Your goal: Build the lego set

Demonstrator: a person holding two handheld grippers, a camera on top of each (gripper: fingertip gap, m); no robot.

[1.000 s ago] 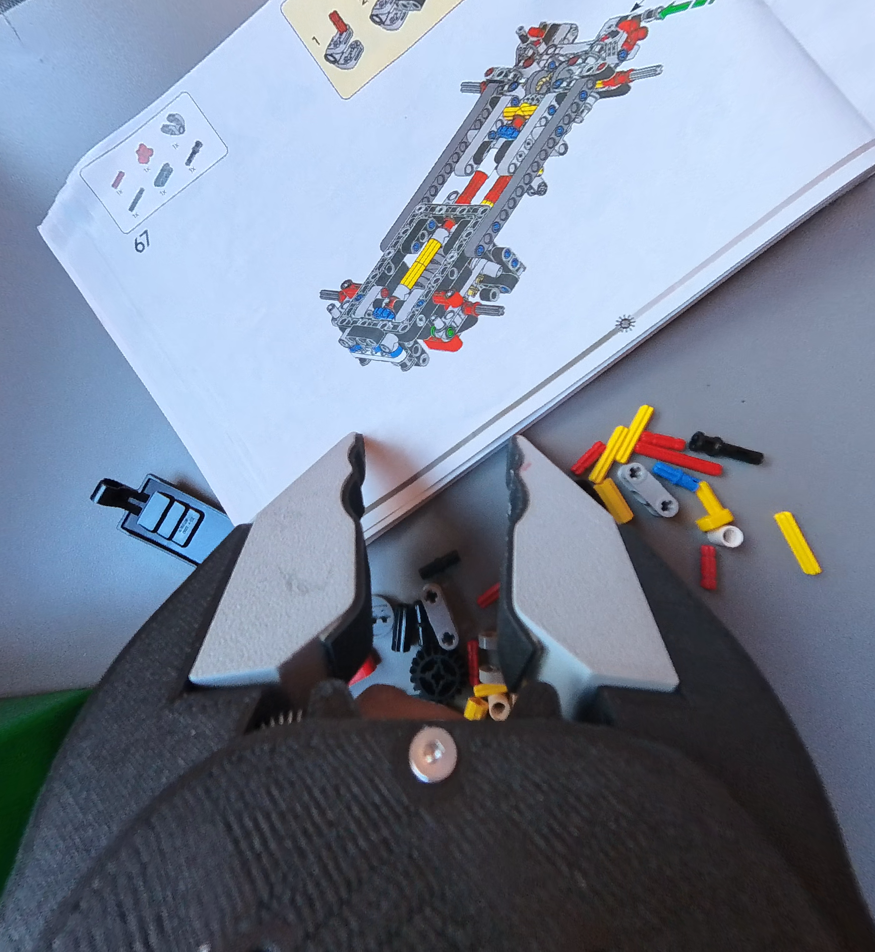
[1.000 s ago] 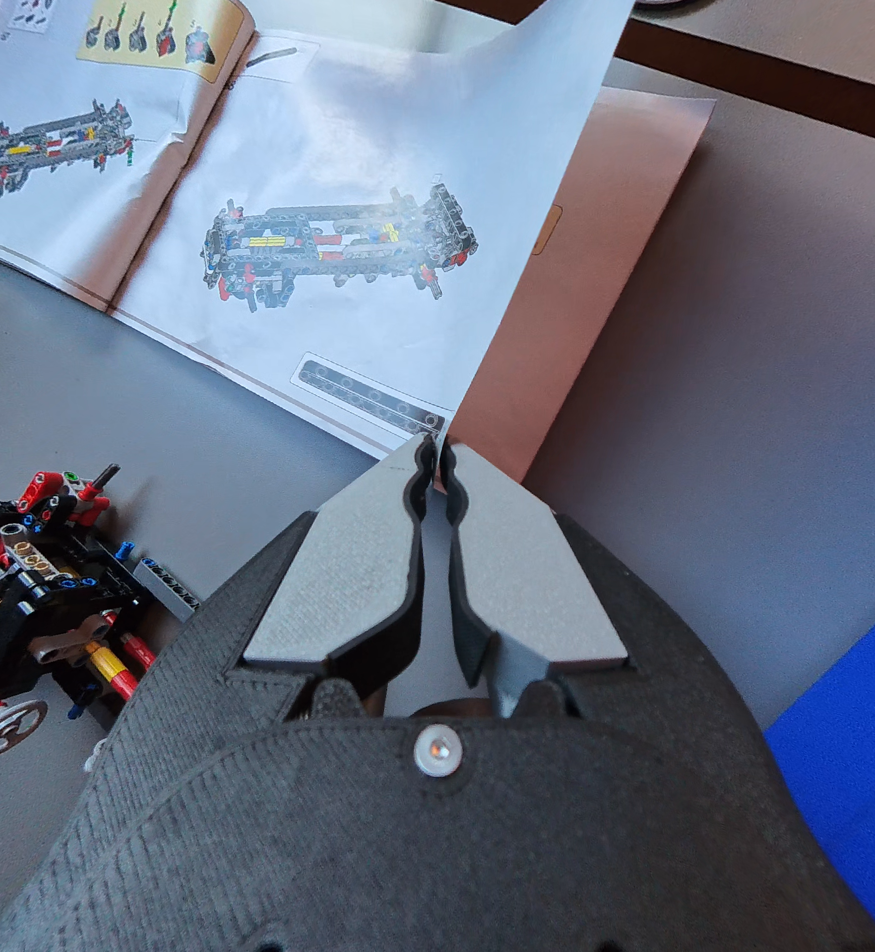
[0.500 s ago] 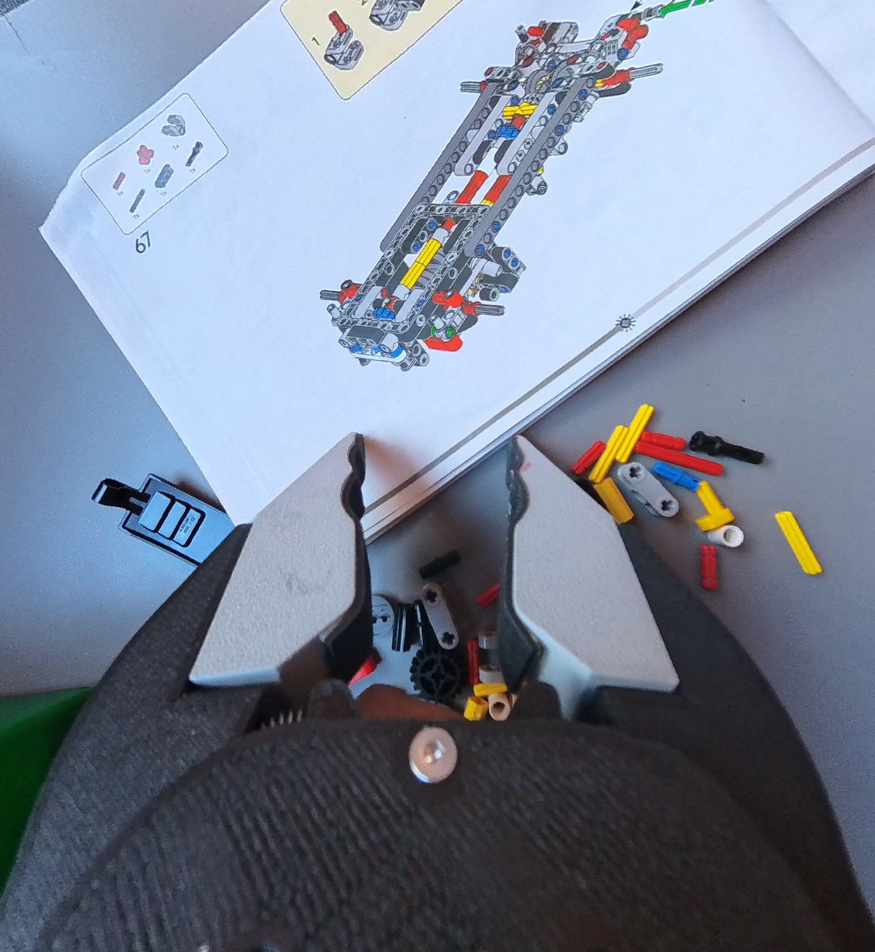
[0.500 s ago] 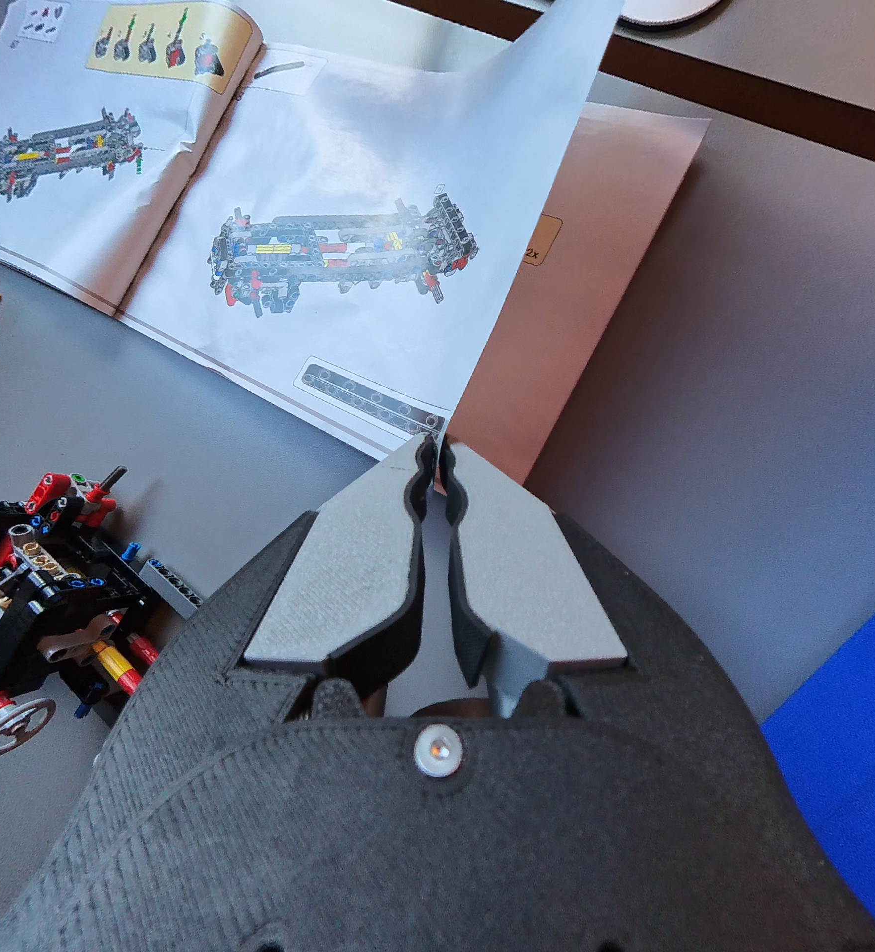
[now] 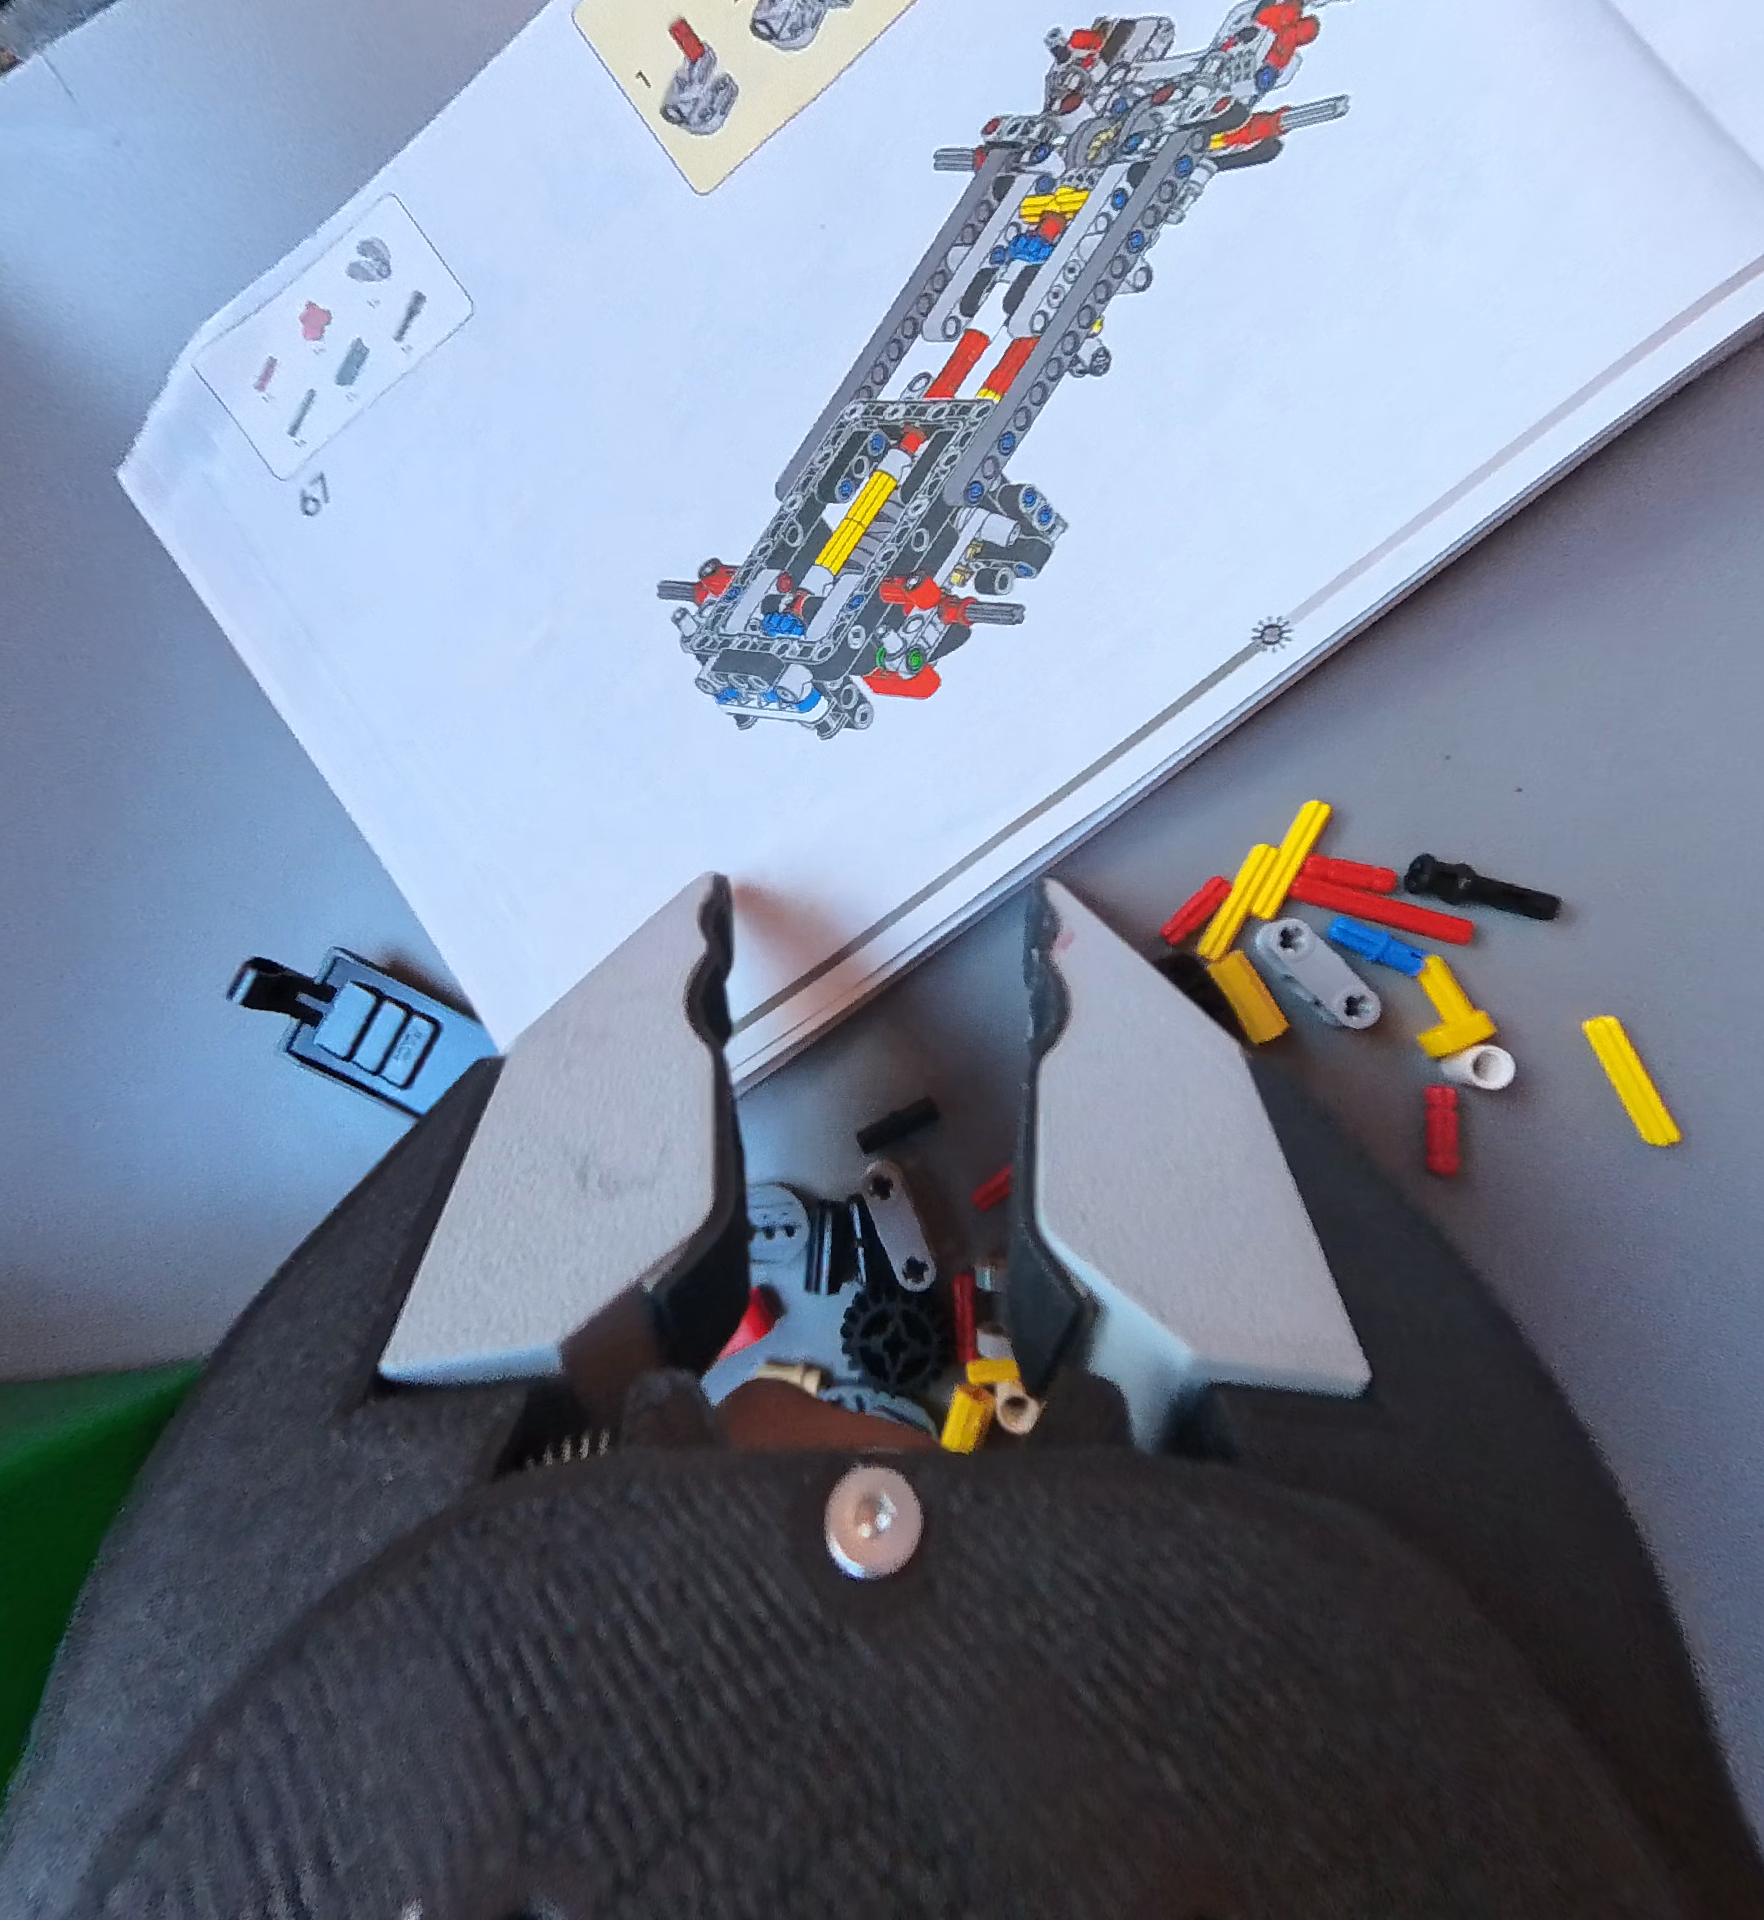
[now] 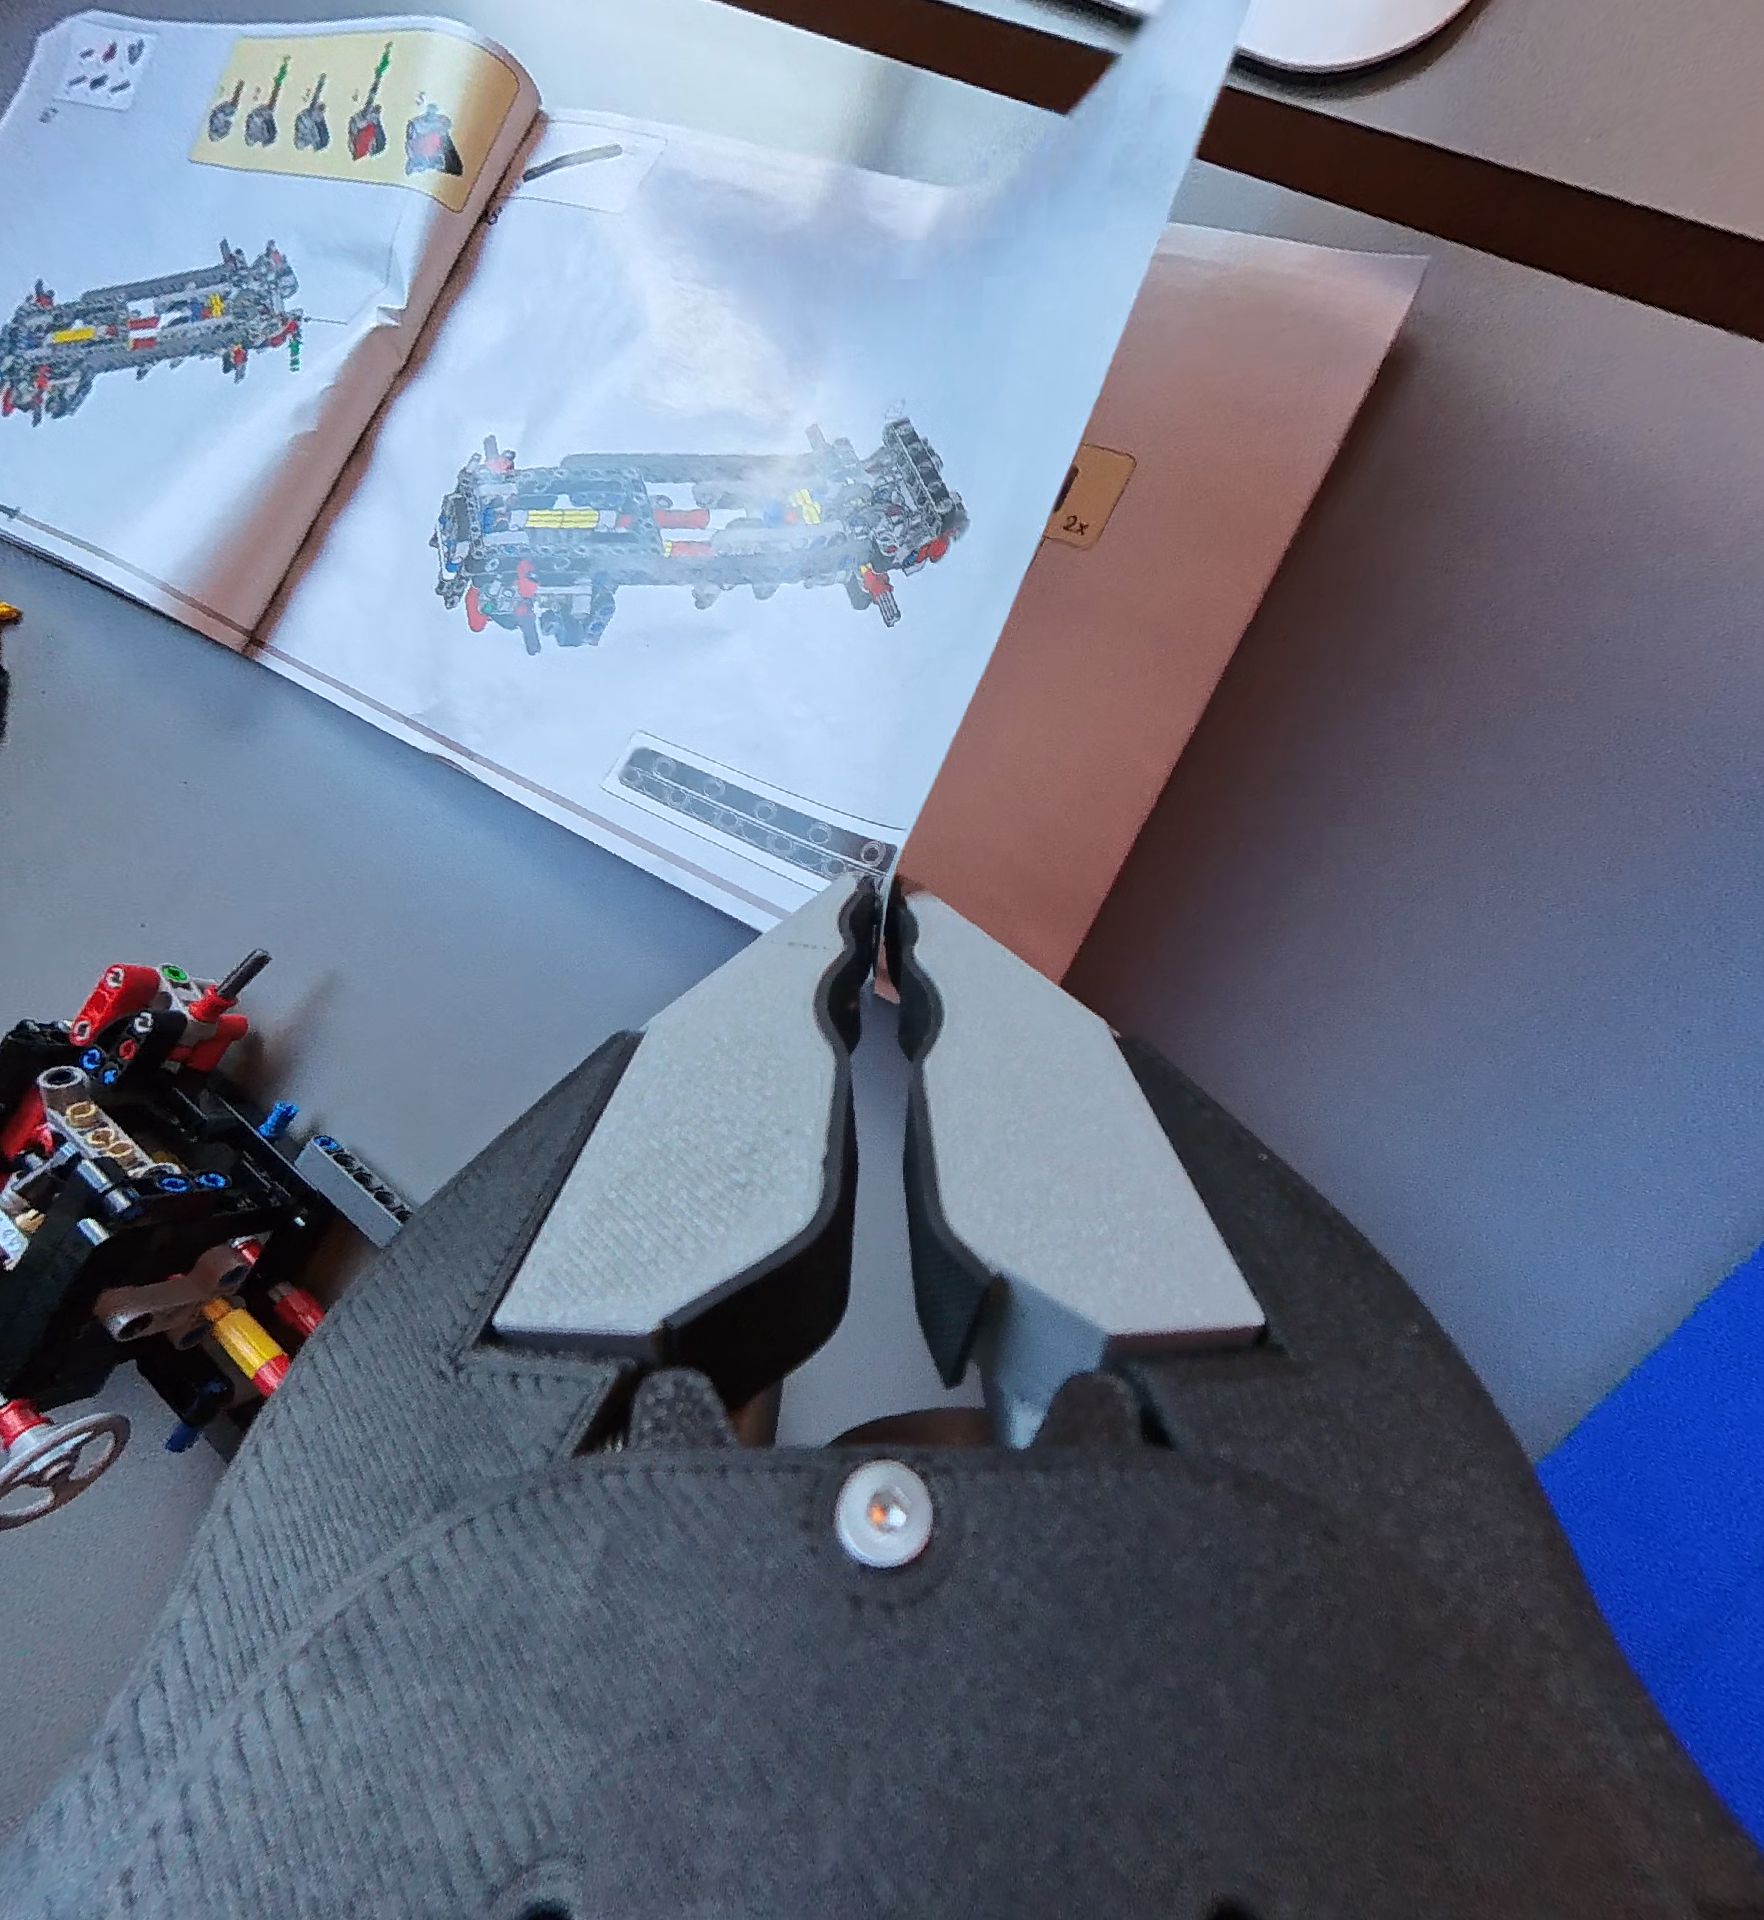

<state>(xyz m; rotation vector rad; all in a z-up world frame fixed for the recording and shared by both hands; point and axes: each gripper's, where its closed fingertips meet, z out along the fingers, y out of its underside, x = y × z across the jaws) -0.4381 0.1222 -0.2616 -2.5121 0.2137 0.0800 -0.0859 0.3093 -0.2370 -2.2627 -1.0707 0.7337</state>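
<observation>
right tool pinches a lifted page, left tool spread over the booklet corner

the right tool (image 6: 880,914) is clenched on the corner of a page (image 6: 753,343) raised off the open booklet (image 6: 182,312). a half-built toy car (image 6: 99,1195) sits to its left on the grey surface (image 6: 1480,727). the left tool (image 5: 876,914) is released, gripping nothing, above the booklet's corner, beside scattered small toy parts (image 5: 1356,956).
</observation>
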